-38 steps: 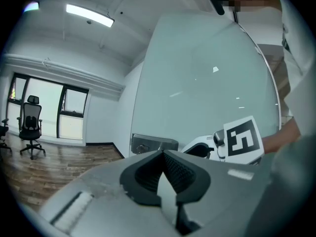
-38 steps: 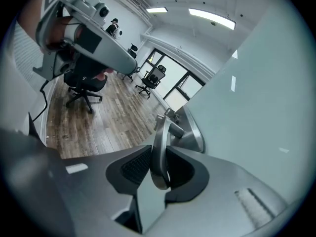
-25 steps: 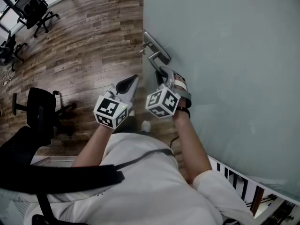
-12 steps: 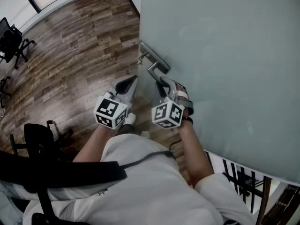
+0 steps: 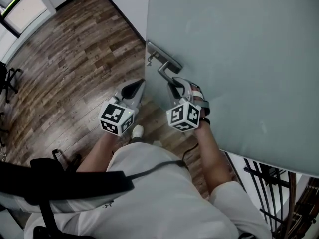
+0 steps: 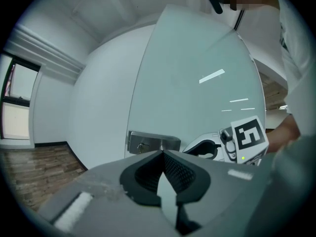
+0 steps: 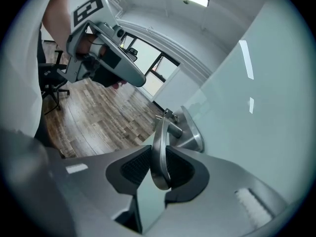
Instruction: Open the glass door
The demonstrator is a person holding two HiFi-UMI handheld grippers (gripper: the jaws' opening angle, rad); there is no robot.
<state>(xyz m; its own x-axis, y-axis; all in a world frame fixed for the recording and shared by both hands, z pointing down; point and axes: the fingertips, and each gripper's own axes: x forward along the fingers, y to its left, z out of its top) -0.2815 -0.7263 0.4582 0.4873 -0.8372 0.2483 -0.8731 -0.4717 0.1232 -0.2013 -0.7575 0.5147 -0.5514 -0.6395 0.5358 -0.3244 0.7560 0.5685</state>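
The frosted glass door fills the right of the head view, standing partly swung open. Its metal lever handle juts from a steel lock plate at the door's edge. My right gripper is shut on the lever, and in the right gripper view the lever sits pinched between both pads. My left gripper hangs just left of the handle, shut and holding nothing. In the left gripper view its tips meet in front of the lock plate, with the right gripper beside it.
Wood-plank floor spreads to the left, bounded by a white wall at the top. A black office chair stands behind me at the lower left. A dark metal railing shows past the door at the lower right.
The door has swung further open with my right gripper still on the lever. Both grippers travelled with it, and the floor and chairs slid leftward out of the view.
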